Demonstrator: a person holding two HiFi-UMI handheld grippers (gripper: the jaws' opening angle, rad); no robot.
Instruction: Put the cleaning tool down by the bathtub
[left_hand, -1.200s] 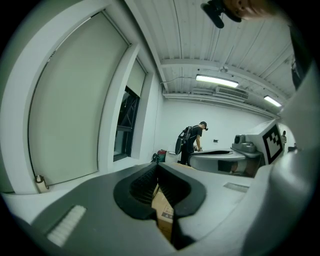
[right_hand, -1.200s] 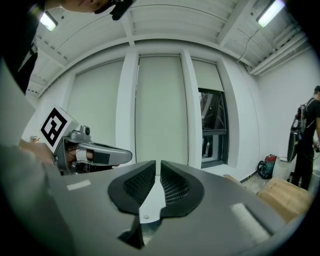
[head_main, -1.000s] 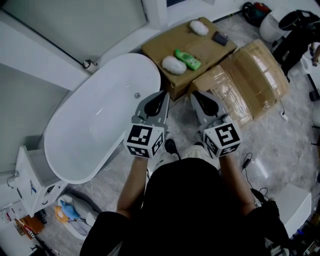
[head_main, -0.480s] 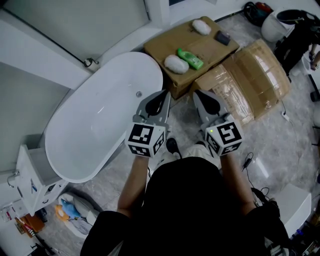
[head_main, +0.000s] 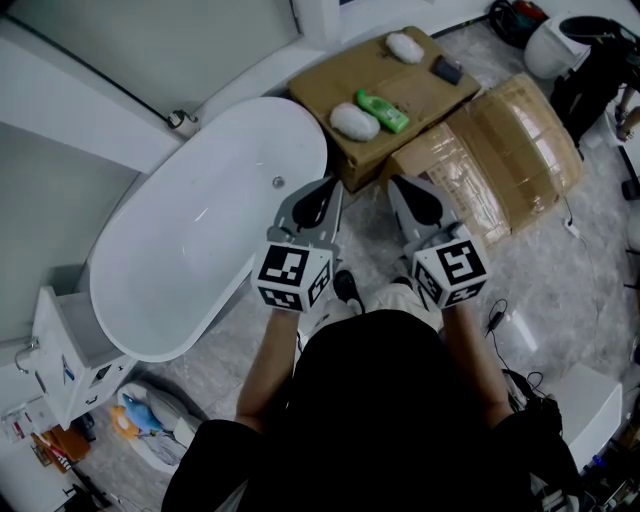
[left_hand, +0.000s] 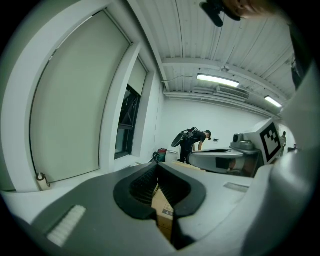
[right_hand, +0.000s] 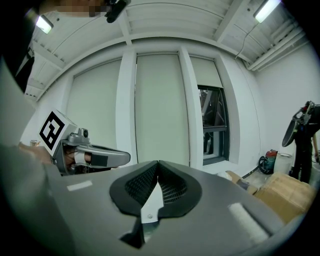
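Note:
Two white fluffy cleaning pads lie on a flat cardboard box (head_main: 400, 90), one near its front edge (head_main: 354, 121) and one at the back (head_main: 405, 46). A green bottle (head_main: 381, 112) lies between them. The white oval bathtub (head_main: 200, 230) stands left of the box. My left gripper (head_main: 328, 186) hangs over the tub's right rim, shut and empty; in its own view the tips (left_hand: 158, 165) meet. My right gripper (head_main: 396, 184) is held beside it, short of the box, also shut on nothing, its tips (right_hand: 158, 162) closed.
A second, taped cardboard box (head_main: 505, 150) lies right of the first. A small dark object (head_main: 446, 70) sits on the first box. A white cabinet (head_main: 65, 365) stands at lower left, and black bags (head_main: 600, 60) at top right. A person (left_hand: 192, 142) bends over far back.
The head view has shifted a little. Both grippers stay where they were, side by side in front of the box.

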